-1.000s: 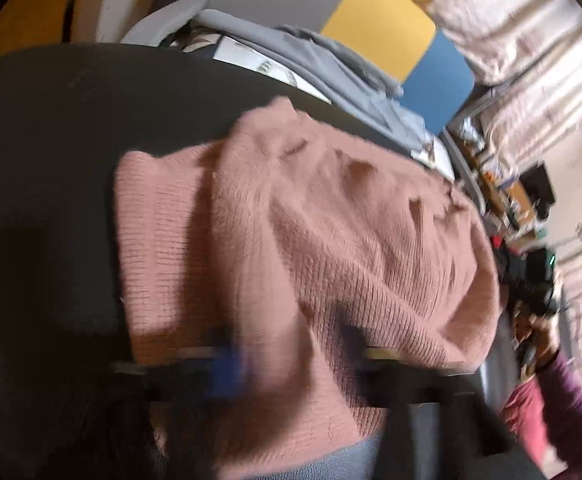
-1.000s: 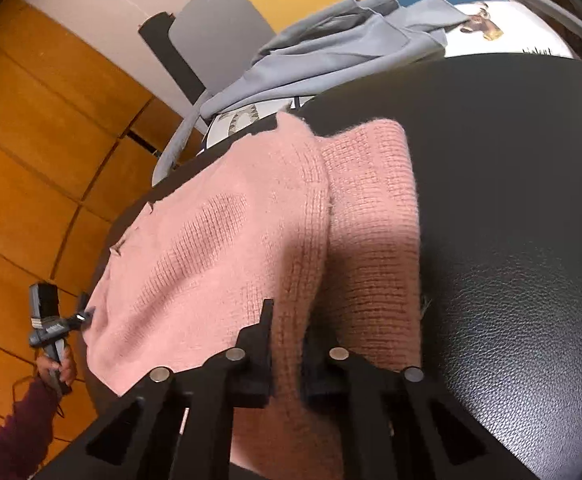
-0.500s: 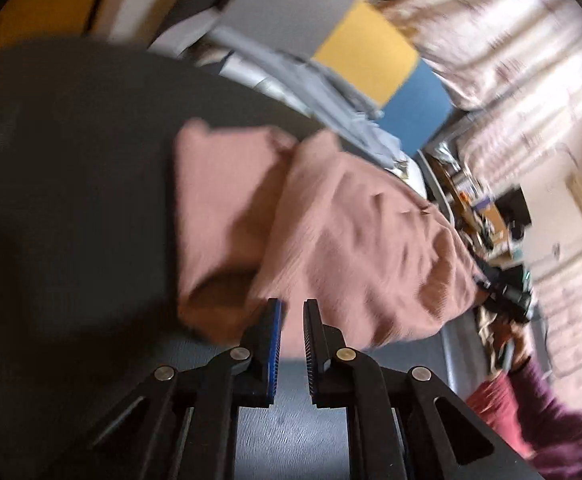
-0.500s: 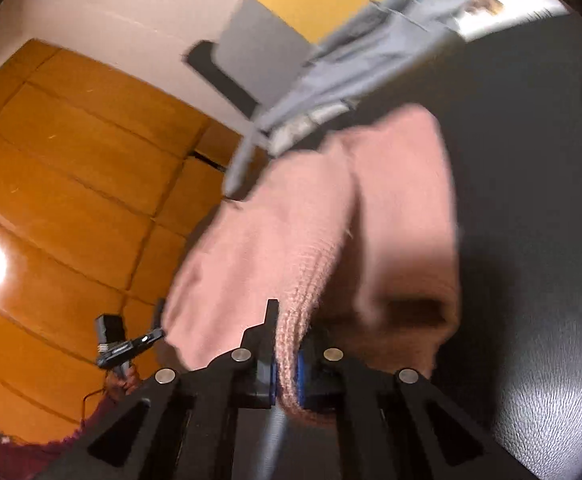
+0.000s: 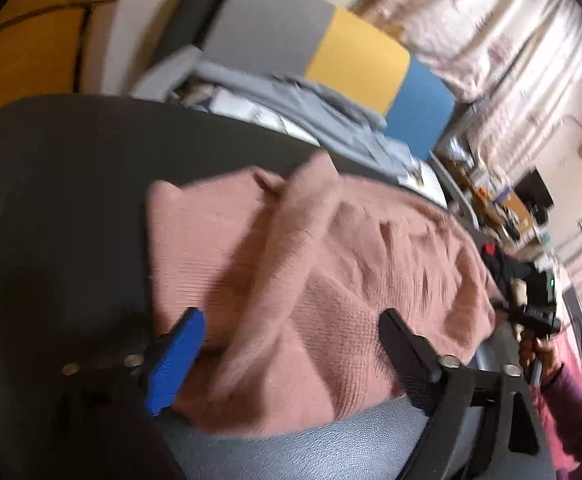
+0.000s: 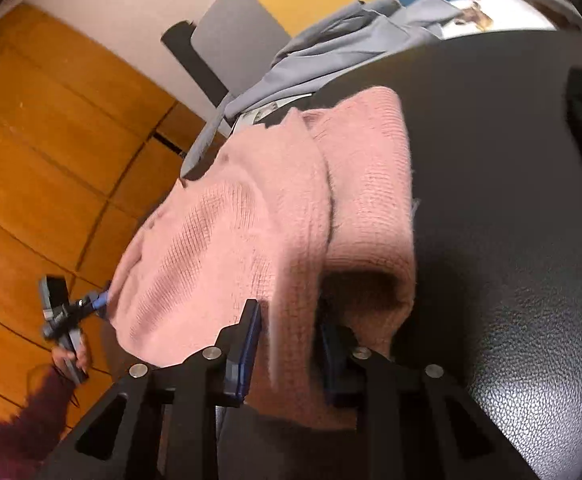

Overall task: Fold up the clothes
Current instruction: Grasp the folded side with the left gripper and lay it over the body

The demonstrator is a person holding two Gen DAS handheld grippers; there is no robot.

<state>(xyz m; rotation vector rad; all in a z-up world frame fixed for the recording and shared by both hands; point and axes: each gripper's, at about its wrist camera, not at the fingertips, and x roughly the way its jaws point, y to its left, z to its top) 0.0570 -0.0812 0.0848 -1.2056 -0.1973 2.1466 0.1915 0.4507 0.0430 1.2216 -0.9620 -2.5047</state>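
The left gripper [image 5: 291,354], whose jaws were nearly shut half a second ago, has just spread them wide, and the pink sweater [image 5: 311,280] lies between them, untouched. The right gripper [image 6: 287,344] has been parting its jaws too; the sweater's folded edge, pinched before, now hangs loose in the gap.

sweater [image 5: 331,280] on table [image 5: 51,180], hoodie [image 5: 323,108] behind it, chair [image 5: 331,48] beyond
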